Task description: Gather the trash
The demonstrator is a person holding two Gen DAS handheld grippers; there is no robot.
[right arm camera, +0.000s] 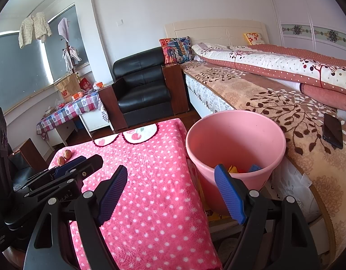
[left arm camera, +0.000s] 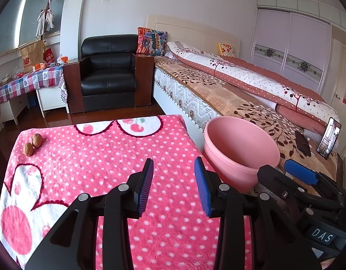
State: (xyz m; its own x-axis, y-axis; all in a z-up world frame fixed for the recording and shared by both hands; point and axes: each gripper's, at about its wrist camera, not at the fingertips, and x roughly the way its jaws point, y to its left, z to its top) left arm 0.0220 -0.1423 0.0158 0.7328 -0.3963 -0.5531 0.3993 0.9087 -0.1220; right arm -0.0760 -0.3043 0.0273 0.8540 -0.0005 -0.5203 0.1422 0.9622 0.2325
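Note:
A pink bucket point(left arm camera: 238, 148) stands right of the table with the pink dotted cloth point(left arm camera: 94, 162); in the right wrist view the bucket point(right arm camera: 236, 139) holds yellow and red scraps point(right arm camera: 232, 169) at its bottom. Two walnuts point(left arm camera: 33, 144) lie at the cloth's far left corner, also in the right wrist view point(right arm camera: 64, 156). My left gripper point(left arm camera: 174, 186) is open and empty above the cloth's middle. My right gripper point(right arm camera: 170, 193) is open and empty, hovering over the cloth's right edge, its right finger in front of the bucket's near rim.
A bed point(left arm camera: 240, 94) with a folded quilt runs along the right, with a dark phone point(right arm camera: 332, 132) on it. A black armchair point(left arm camera: 110, 72) stands beyond the table. A side table with a checked cloth point(left arm camera: 26, 81) holds bags and boxes at the far left.

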